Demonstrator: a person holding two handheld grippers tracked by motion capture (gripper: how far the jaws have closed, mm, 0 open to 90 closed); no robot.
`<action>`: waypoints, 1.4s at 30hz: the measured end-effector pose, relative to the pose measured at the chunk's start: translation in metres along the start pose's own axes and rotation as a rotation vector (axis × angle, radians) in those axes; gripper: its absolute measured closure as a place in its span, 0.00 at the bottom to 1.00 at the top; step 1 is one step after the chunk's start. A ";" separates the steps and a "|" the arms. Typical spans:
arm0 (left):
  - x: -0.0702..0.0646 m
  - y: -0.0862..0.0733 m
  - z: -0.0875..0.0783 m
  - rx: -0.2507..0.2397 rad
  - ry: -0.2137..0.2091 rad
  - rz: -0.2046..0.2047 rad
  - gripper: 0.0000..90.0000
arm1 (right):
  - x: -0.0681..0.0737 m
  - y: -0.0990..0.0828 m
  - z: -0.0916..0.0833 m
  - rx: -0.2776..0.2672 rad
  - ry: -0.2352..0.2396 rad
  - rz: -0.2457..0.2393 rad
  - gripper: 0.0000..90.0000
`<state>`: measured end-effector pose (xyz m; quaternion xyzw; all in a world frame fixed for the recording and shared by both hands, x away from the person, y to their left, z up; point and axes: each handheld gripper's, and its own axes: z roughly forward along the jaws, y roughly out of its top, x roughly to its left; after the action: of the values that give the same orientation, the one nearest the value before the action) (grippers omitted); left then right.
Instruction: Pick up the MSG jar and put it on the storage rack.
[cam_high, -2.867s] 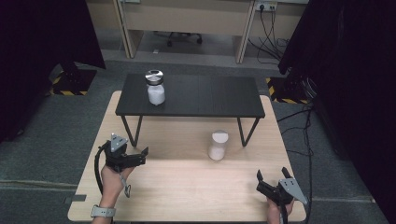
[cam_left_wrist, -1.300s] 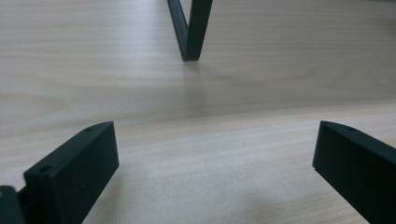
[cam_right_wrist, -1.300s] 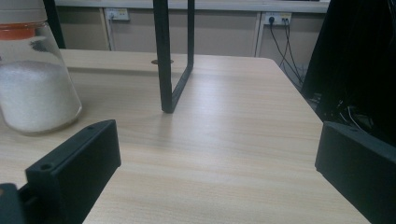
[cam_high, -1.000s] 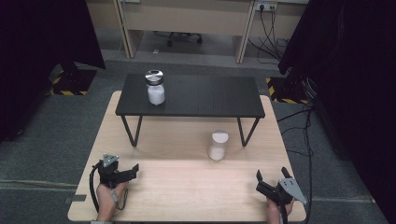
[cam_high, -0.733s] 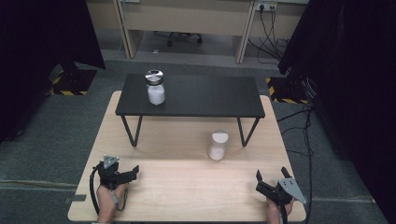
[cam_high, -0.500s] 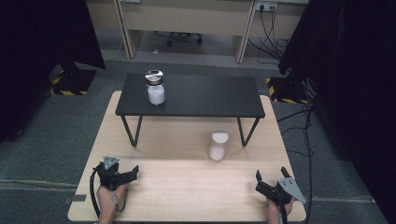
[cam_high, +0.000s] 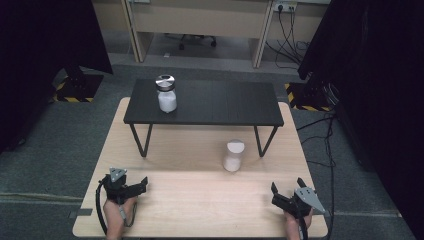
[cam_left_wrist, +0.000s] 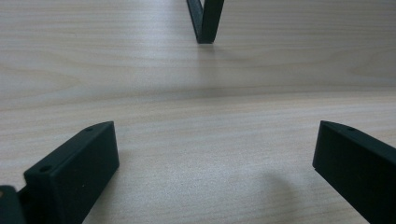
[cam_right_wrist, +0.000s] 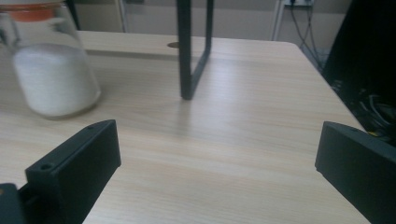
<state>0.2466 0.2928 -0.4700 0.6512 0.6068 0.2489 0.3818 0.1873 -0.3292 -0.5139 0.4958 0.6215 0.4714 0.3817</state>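
Start/idle step: left gripper and right gripper rest wide open, empty, at bench's near corners; nearest jar stands mid-bench beside the rack leg, so right must reach forward.

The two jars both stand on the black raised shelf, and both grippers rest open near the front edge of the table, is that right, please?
Not quite. Only the lidded jar stands on the black raised shelf; the other jar stands on the wooden table in front of it, as the high view shows. The left gripper and right gripper do rest open near the front edge.
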 end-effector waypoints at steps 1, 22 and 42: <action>0.000 0.000 0.000 -0.001 -0.002 0.001 0.00 | 0.001 0.001 0.000 0.003 0.010 -0.001 0.00; 0.003 -0.003 -0.002 -0.009 -0.015 -0.015 0.00 | 0.001 0.018 0.019 0.000 0.296 -0.026 0.00; 0.002 -0.006 -0.004 -0.031 -0.006 -0.011 0.00 | 0.021 0.040 0.041 -0.026 0.355 -0.068 0.00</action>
<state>0.2399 0.2949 -0.4725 0.6426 0.6052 0.2545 0.3951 0.2313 -0.2979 -0.4867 0.3784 0.6895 0.5463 0.2882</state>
